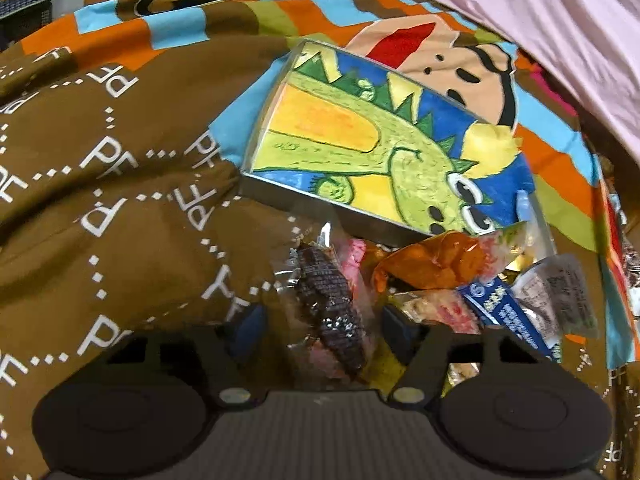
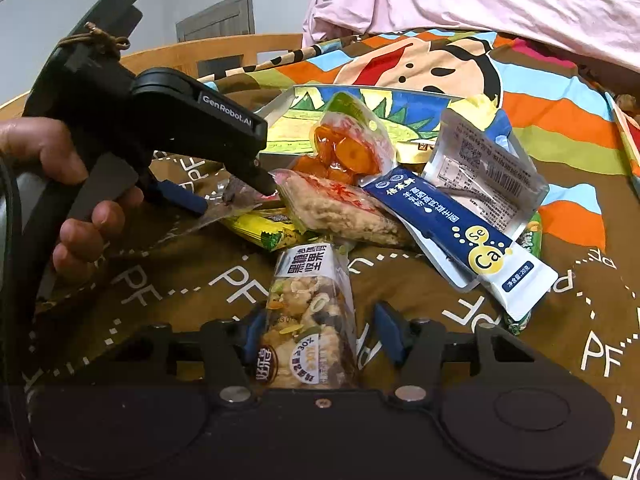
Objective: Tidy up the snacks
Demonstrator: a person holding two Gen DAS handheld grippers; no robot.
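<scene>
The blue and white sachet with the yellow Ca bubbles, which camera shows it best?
The right wrist view: the blue and white sachet lies there nearly whole, its print readable, overlapping a silver pouch. The left wrist view catches only its blue part, partly buried among other wrappers.

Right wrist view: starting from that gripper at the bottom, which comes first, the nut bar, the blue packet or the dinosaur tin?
1. Nut bar, between the right gripper's fingers.
2. Blue packet, further up, right of centre.
3. Dinosaur tin, farthest, behind the snack pile.
</scene>
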